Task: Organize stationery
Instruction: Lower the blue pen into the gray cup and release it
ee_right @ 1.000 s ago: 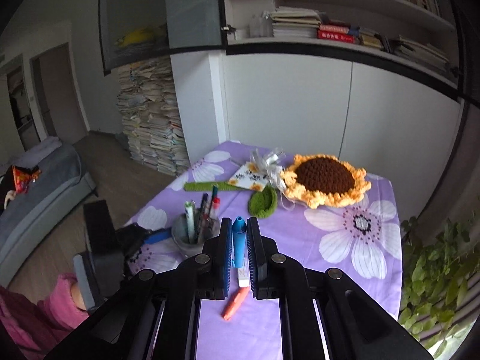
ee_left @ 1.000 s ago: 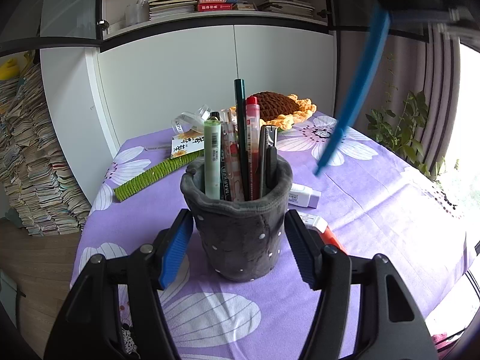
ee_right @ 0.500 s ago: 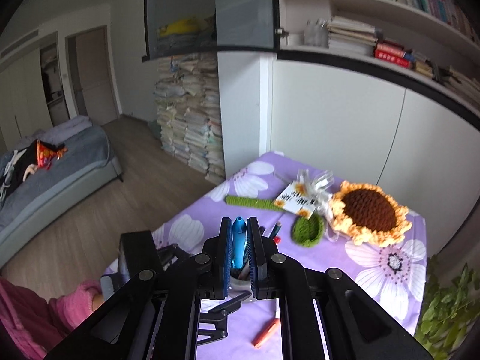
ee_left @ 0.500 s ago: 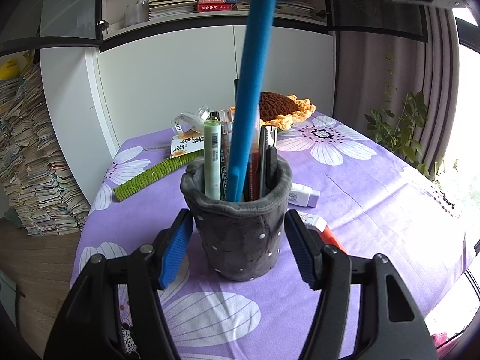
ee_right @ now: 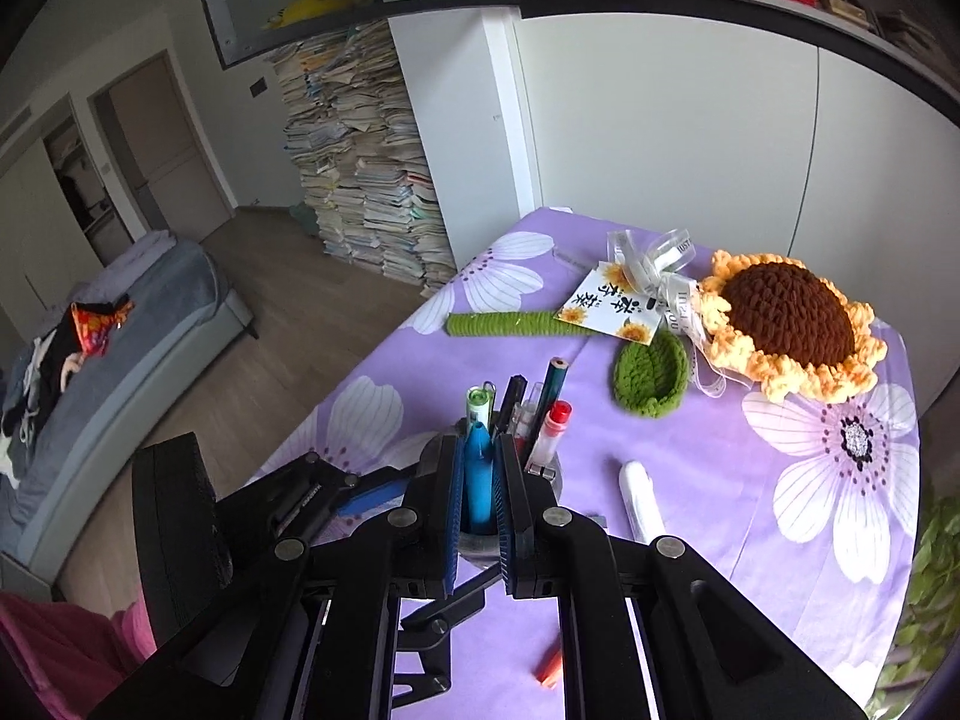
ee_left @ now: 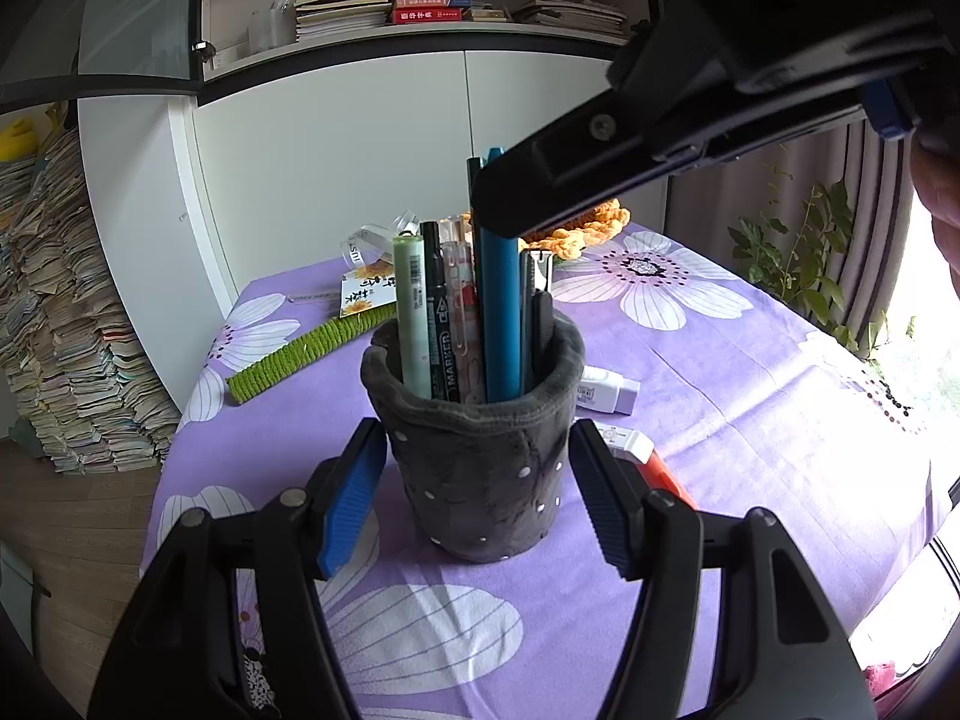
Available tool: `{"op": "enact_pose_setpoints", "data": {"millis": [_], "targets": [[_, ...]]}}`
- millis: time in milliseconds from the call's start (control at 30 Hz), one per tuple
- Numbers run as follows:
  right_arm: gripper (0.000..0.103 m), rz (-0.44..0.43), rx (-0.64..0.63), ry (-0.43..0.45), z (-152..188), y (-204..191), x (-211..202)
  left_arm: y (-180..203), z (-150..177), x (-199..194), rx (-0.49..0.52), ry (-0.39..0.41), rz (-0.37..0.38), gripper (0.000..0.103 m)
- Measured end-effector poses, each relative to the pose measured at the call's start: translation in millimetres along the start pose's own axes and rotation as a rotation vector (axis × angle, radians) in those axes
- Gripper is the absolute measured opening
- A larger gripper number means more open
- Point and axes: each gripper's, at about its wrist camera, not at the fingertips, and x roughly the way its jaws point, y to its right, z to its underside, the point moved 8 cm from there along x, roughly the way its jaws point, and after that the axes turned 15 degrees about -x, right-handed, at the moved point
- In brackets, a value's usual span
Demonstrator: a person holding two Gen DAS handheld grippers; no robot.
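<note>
A black pen point(ee_left: 443, 324) in the cup point(ee_left: 480, 456) reads "MARKER" down its barrel. The ribbon point(ee_right: 672, 276) by the crochet sunflower point(ee_right: 792, 324) carries small print that looks like "JUST" and "YOU", and the card point(ee_right: 606, 306) beside it bears black Chinese characters among printed sunflowers. The red book point(ee_left: 420, 15) on the shelf has white lettering too small to read.

The right claw point(ee_right: 479, 480) is pinching the blue pen point(ee_right: 478, 474), both pads pressed to its barrel; the pen stands upright inside the cup with the other pens. The left claw point(ee_left: 474, 498) is spread wide, a pad on each side of the cup; whether the pads touch it I cannot tell. The cup stands on the purple flowered desk point(ee_left: 750, 372). Behind it lie a white eraser point(ee_left: 606, 387) and an orange-and-white knife point(ee_left: 648, 462), near each other.
</note>
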Motion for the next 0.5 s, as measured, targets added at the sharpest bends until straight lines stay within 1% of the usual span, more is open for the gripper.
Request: {"op": "enact_pose_setpoints", "data": {"millis": [167, 333, 400, 500], "targets": [[0.011, -0.029, 0.029, 0.001, 6, 0, -4, 0, 0, 0, 0.0, -0.001, 0.001, 0.062], [0.011, 0.002, 0.053, 0.024, 17, 8, -22, 1, -1, 0, 0.001, 0.0, 0.003, 0.062], [0.011, 0.03, 0.068, -0.011, 31, 15, -22, 1, -1, -1, 0.001, 0.003, 0.003, 0.062], [0.011, 0.066, 0.111, -0.1, 63, 24, -9, 1, -1, 0, -0.002, 0.004, 0.003, 0.062]]}}
